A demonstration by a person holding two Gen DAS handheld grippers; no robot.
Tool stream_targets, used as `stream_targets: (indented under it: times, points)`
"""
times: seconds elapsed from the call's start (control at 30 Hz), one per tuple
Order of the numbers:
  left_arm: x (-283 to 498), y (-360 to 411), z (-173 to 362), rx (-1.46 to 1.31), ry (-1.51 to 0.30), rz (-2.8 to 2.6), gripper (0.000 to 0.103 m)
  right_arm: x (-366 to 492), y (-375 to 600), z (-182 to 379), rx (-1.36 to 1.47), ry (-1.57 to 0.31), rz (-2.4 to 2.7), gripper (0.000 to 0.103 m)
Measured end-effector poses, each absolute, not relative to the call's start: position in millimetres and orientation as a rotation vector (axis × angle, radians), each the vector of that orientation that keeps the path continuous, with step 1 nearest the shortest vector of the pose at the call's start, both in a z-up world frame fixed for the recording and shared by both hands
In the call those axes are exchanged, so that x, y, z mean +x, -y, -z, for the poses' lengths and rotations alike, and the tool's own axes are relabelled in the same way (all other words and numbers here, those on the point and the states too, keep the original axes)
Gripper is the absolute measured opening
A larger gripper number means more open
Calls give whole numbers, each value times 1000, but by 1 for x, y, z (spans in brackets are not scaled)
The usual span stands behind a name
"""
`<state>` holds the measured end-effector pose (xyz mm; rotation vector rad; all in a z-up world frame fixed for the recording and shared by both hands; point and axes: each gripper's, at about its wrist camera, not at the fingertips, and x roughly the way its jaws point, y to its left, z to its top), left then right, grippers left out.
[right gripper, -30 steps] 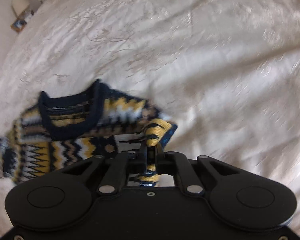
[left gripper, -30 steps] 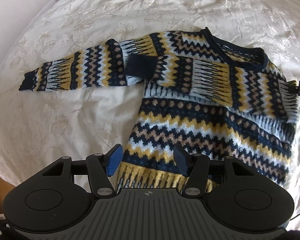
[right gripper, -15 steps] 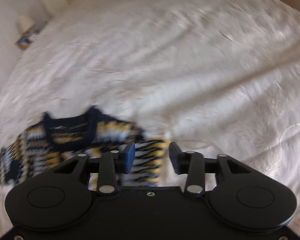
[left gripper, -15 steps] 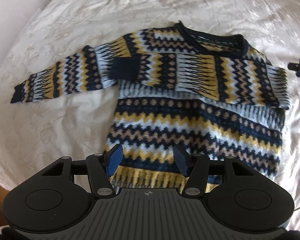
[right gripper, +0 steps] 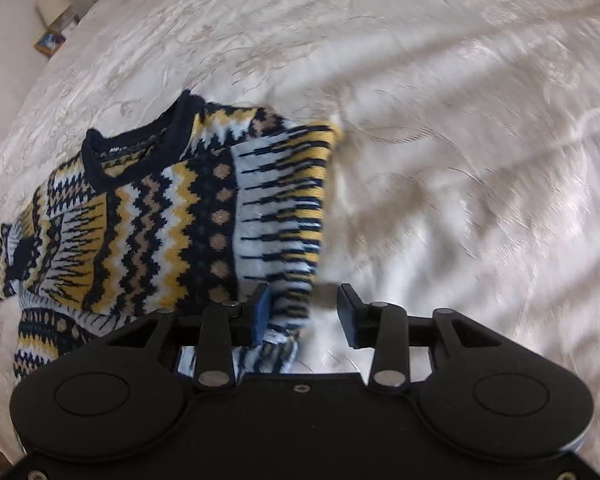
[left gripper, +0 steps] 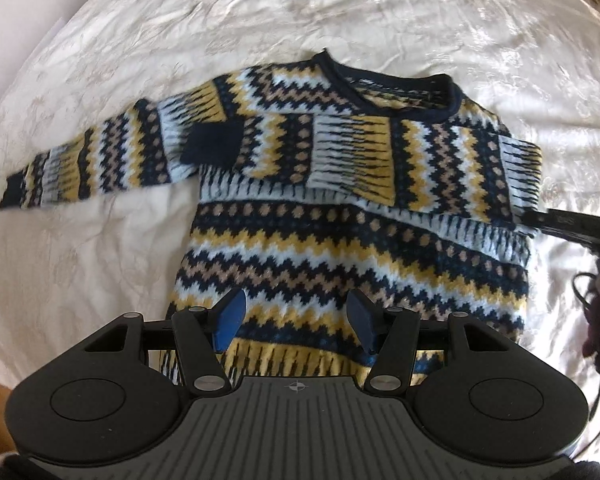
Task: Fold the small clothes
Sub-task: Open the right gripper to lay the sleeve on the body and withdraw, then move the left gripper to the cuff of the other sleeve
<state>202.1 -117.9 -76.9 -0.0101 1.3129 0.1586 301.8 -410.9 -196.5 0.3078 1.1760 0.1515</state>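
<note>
One sweater (left gripper: 352, 216), one bedspread (left gripper: 100, 260), two grippers (left gripper: 296, 316) (right gripper: 304, 312)

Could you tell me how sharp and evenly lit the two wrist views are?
Left wrist view: the sweater is fairly sharp, its outstretched sleeve slightly smeared, and the bedspread bows with fisheye curvature. Right wrist view: motion blur smears the bedspread's right side, with soft shadow beside the folded sleeve.

Soft daylight glares off the cream embroidered satin bedspread (right gripper: 440, 80), its far-right edge smeared by motion blur, while fisheye bending curves every edge and corners fall dark.
</note>
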Motion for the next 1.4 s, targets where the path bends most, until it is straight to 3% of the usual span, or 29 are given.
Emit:
stream_targets:
  times: [0.1,0.27,0.73,0.83,0.93,1.07,1.4]
  points:
    - [198,108,77,-54,-1311,-187,55,293,414,181,276,-1125,-127,51]
    - [192,102,72,-85,-1277,-207,55,280,403,161,263,-1072,-160,64]
    - [165,81,71,-108,-1232,-225,55,204,397,172,275,-1146,-167,66]
    - [161,73,71,-136,-1212,-229,55,198,388,162,257,-1129,-170,79]
    - [160,68,70,-149,-1208,-226,55,195,376,150,262,-1107,-188,83]
    - [158,68,64,-123,-1177,-220,55,193,355,128,244,-1065,-222,102]
    - [137,55,56,-131,-1148,-277,55,189,301,85,166,-1008,-342,102]
